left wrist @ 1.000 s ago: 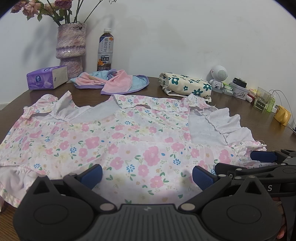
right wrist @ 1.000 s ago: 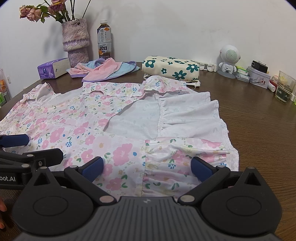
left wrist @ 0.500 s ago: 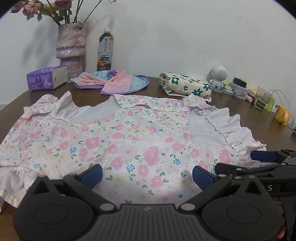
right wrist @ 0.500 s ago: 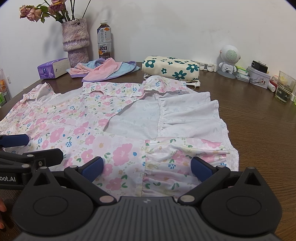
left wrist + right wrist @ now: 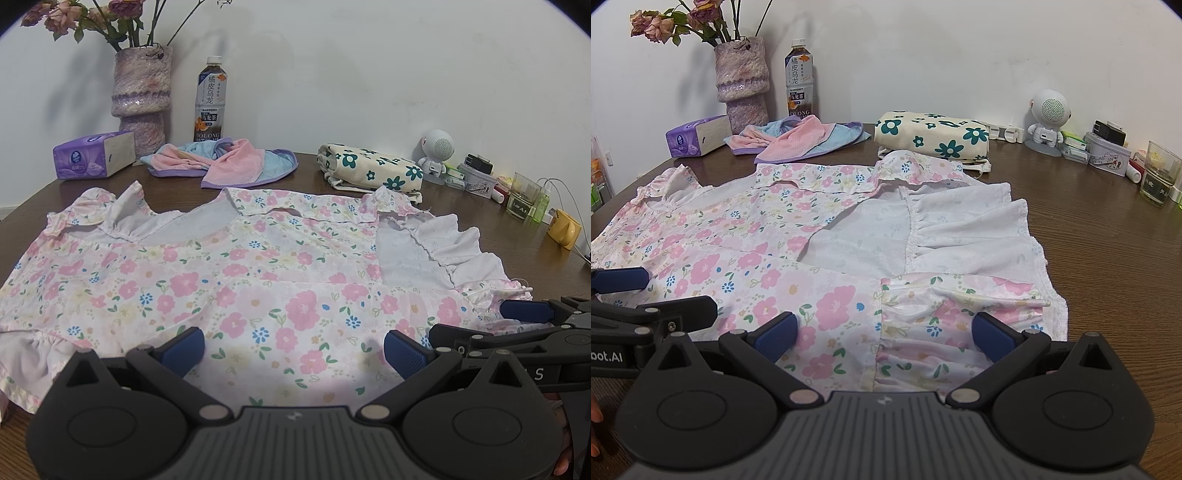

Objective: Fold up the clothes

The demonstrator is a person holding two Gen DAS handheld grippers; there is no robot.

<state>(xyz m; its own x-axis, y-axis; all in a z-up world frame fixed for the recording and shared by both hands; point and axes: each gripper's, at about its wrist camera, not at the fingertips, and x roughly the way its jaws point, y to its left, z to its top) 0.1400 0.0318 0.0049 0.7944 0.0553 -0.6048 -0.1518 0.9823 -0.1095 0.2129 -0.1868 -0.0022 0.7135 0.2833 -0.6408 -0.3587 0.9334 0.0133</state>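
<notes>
Left wrist view: left gripper (image 5: 293,349) fingers spread wide, nothing held, poised over the near hem of the floral dress (image 5: 236,280). Dress lies spread across the near half of the tabletop (image 5: 509,236), one side already turned in so the white lining shows. Right gripper (image 5: 517,325) is just beside, toward the right edge.

Right wrist view: right gripper (image 5: 884,334) likewise wide open and empty, above the ruffled near corner of the dress (image 5: 849,295).

Judgement: between folds, pre-grasp. Next move calls for both grippers to descend, pinch the near hem at two points and carry it toward the far edge together, keeping layers aligned.
</notes>
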